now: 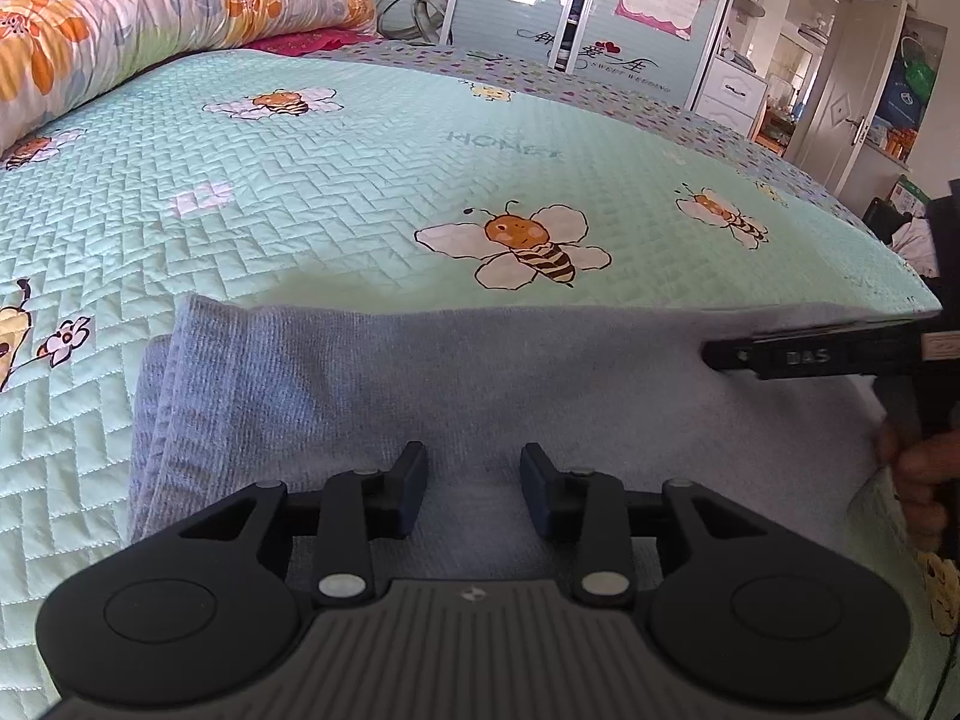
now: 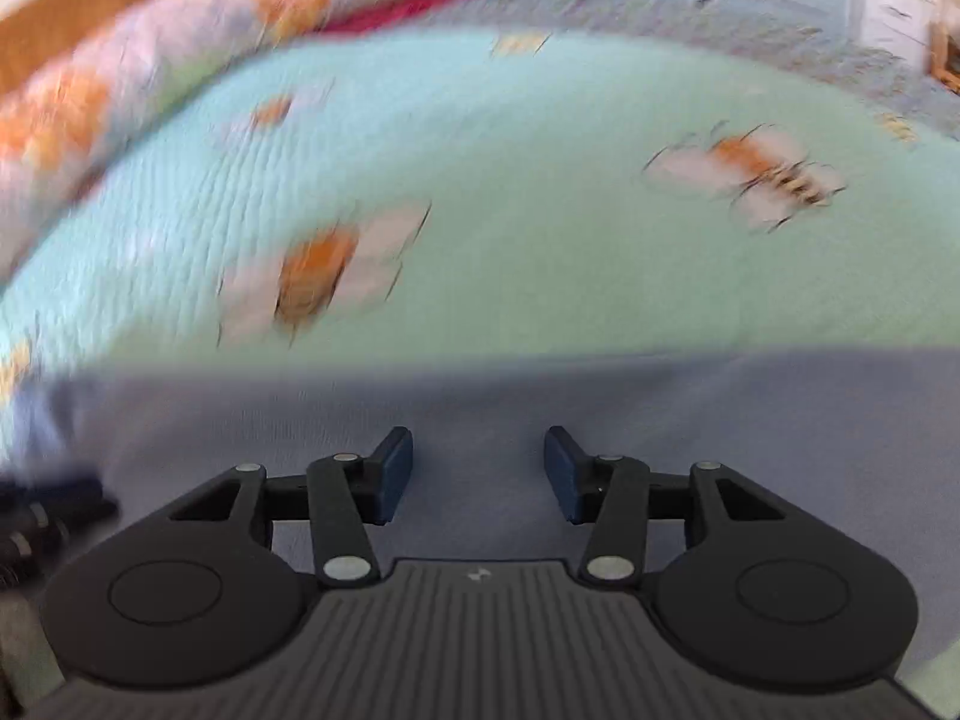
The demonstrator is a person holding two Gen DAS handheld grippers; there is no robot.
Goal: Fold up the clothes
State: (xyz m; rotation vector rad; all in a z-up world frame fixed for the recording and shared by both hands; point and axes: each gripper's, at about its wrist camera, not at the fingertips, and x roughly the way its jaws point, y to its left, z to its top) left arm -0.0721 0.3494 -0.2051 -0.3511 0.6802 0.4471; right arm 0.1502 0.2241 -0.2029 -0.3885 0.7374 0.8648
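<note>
A pale blue knit garment (image 1: 480, 378) lies folded on the bed near the front edge, with a stacked fold at its left end. It also fills the lower half of the blurred right wrist view (image 2: 480, 396). My left gripper (image 1: 474, 483) is open and empty, low over the garment's middle. My right gripper (image 2: 478, 468) is open and empty over the garment. It shows from the side in the left wrist view (image 1: 720, 355), at the garment's far right edge.
The bed has a mint quilted cover with bee prints (image 1: 360, 180). A rolled floral duvet (image 1: 150, 18) lies along the far left. A wardrobe with posters (image 1: 540, 0) and a door (image 1: 852, 108) stand beyond the bed.
</note>
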